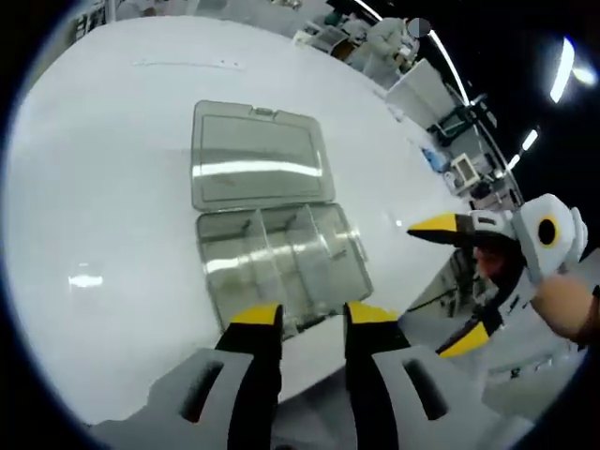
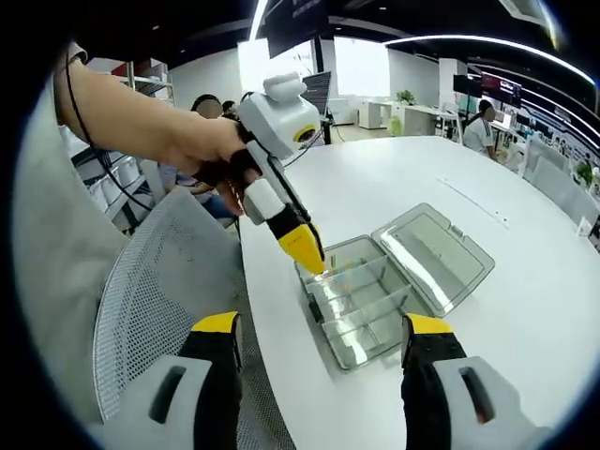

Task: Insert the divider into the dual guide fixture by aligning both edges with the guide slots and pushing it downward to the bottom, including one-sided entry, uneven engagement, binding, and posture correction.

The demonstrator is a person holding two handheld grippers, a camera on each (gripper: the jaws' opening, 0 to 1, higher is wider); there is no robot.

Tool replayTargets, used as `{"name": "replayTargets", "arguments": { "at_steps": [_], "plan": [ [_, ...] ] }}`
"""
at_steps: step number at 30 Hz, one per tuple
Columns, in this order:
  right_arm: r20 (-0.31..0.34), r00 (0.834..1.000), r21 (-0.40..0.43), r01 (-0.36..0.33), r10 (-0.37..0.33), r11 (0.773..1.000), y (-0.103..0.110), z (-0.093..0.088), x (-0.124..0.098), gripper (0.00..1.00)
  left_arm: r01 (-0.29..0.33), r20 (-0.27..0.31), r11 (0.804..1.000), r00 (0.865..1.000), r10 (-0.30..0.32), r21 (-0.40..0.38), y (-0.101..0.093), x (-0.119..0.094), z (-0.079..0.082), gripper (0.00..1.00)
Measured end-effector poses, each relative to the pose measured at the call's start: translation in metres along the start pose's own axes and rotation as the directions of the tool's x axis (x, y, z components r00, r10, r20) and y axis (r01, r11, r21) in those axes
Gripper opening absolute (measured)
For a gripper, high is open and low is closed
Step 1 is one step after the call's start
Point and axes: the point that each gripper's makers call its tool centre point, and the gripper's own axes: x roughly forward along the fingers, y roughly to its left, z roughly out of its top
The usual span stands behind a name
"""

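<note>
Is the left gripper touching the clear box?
Cannot tell. In the right gripper view, the left gripper tip overlaps the clear box near edge; no contact or gap shows plainly.

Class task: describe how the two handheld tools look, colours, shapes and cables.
Left tool: white rounded body, black jaws with yellow tips, a thin black cable trailing off. Right tool: the same white body, black jaws and yellow tips. Up close, both show grey housings.

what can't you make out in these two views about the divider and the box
- Clear plastic compartment box: transparent partitions blur together in the left gripper view, so a loose divider cannot be told from fixed ones.
- Left hand-held gripper: in the right gripper view, its yellow tips overlap the box edge, hiding any contact.
- Guide slots: too small to see.
</note>
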Motion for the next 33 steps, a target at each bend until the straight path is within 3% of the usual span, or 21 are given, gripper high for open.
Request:
{"name": "replayTargets", "arguments": {
  "at_steps": [3, 10, 14, 21, 25, 33],
  "plan": [
    [0.009, 1.000, 0.014, 0.004, -0.004, 1.000, -0.001, 0.000, 0.000, 0.67, 0.042, 0.031, 0.999, 0.999, -0.043, 0.027, -0.008, -0.005, -0.003, 0.28],
    [0.015, 1.000, 0.028, 0.001, -0.001, 1.000, 0.002, -0.001, 0.001, 0.68, 0.055, 0.083, 0.994, 0.995, -0.063, 0.095, -0.011, -0.018, -0.009, 0.33],
    [0.020, 1.000, 0.029, -0.004, 0.004, 1.000, 0.004, -0.002, 0.002, 0.69, 0.081, 0.145, 0.990, 0.985, -0.099, 0.119, -0.016, -0.028, -0.006, 0.37],
    [0.021, 1.000, 0.033, -0.006, 0.005, 0.999, 0.005, -0.002, 0.001, 0.70, 0.070, 0.161, 0.978, 0.982, -0.102, 0.197, -0.016, -0.038, -0.016, 0.42],
    [0.016, 1.000, 0.035, -0.005, 0.004, 0.999, 0.006, -0.004, 0.001, 0.71, 0.080, 0.210, 0.976, 0.970, -0.123, 0.202, -0.017, -0.044, -0.013, 0.47],
    [0.032, 0.999, 0.031, -0.003, 0.002, 1.000, 0.007, 0.002, -0.001, 0.72, 0.091, 0.220, 0.960, 0.964, -0.152, 0.265, -0.026, -0.045, -0.017, 0.54]
  ]
}}
